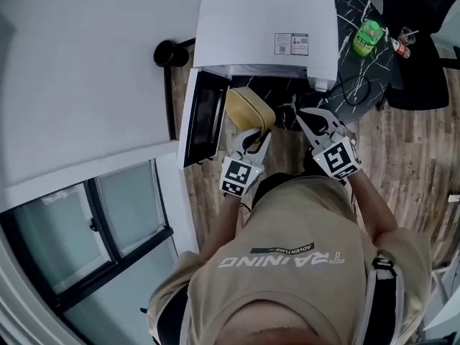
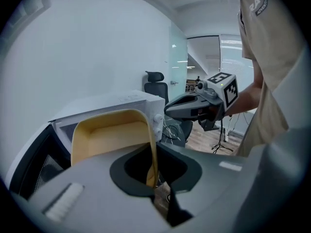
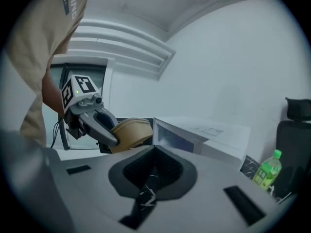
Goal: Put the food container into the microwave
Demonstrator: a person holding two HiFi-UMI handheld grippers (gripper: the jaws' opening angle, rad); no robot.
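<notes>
Food container (image 1: 250, 108), tan, hangs tilted just before mouth of open microwave (image 1: 266, 27) on dark worktop (image 1: 363, 74); door (image 1: 203, 117) swung left. Left hand-held gripper (image 1: 257, 136) clamped on one side wall only. Right hand-held gripper (image 1: 305, 115) closed on nothing, just beside. Risks: single-wall pinch lets container pivot or slip; tilted rim may catch cavity lip or door edge; thin wall may flex, loosening grip.

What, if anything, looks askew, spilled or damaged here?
Only the container is askew. The left gripper pinches one wall, so it hangs tilted in front of the open microwave. Nothing spilled or broken shows.
</notes>
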